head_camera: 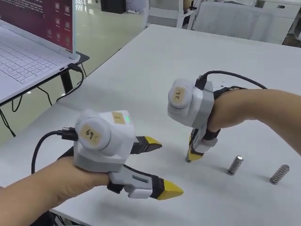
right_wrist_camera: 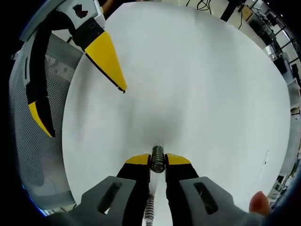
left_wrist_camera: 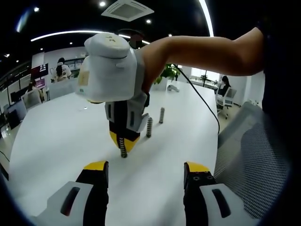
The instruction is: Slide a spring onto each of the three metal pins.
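Observation:
My right gripper (head_camera: 190, 157) points straight down at the white table (head_camera: 155, 70), shut on an upright coiled spring (right_wrist_camera: 158, 159) whose lower end touches the tabletop. The same spring (left_wrist_camera: 123, 148) pokes out under the right gripper (left_wrist_camera: 123, 137) in the left gripper view. Two more upright springs (head_camera: 235, 165) (head_camera: 279, 174) stand to its right, also visible as a near spring (left_wrist_camera: 149, 127) and a far spring (left_wrist_camera: 161, 115). I cannot tell whether pins sit inside them. My left gripper (head_camera: 165, 165) hovers open, to the left of the held spring, its yellow fingertips (left_wrist_camera: 96, 165) wide apart.
An open laptop (head_camera: 28, 56) sits on a stand at the far left, with cables hanging beneath it. A mesh chair (left_wrist_camera: 254, 160) stands beside the table's edge. Office chairs (head_camera: 235, 19) line the table's far side.

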`<state>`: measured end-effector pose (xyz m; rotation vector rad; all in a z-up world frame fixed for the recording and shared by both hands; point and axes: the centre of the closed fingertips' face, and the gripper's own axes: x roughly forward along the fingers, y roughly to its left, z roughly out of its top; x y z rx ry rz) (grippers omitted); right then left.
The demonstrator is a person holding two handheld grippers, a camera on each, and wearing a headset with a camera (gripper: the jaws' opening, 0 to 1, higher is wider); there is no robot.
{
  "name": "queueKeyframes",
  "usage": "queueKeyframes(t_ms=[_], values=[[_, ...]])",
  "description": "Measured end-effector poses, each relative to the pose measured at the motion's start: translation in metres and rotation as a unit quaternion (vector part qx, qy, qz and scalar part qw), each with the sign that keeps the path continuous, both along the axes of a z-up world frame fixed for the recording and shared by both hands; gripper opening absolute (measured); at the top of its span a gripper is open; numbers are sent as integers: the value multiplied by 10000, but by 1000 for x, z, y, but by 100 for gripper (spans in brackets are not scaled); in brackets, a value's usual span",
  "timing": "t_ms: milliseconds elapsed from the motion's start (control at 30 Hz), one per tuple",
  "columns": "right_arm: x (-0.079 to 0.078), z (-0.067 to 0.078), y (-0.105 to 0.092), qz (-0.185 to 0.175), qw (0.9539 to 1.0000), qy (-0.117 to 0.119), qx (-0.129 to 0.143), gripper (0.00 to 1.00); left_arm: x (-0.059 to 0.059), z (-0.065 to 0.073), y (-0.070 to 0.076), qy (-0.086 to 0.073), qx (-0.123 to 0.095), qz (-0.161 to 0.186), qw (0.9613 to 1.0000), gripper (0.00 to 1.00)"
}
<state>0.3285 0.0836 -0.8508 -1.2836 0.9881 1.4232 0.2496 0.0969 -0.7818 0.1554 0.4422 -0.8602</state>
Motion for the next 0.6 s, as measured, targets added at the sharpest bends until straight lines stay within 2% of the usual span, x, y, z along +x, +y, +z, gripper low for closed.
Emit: queueKeyframes(t_ms=[133,600], values=[[-3,-1,-1,-20,10000,22,0,10,-1,-1,0,19,13,-9,10000,60],[-7,5,-2,-92,9998,18,152,25,-1,-3,1,48,51,-25,10000,59]])
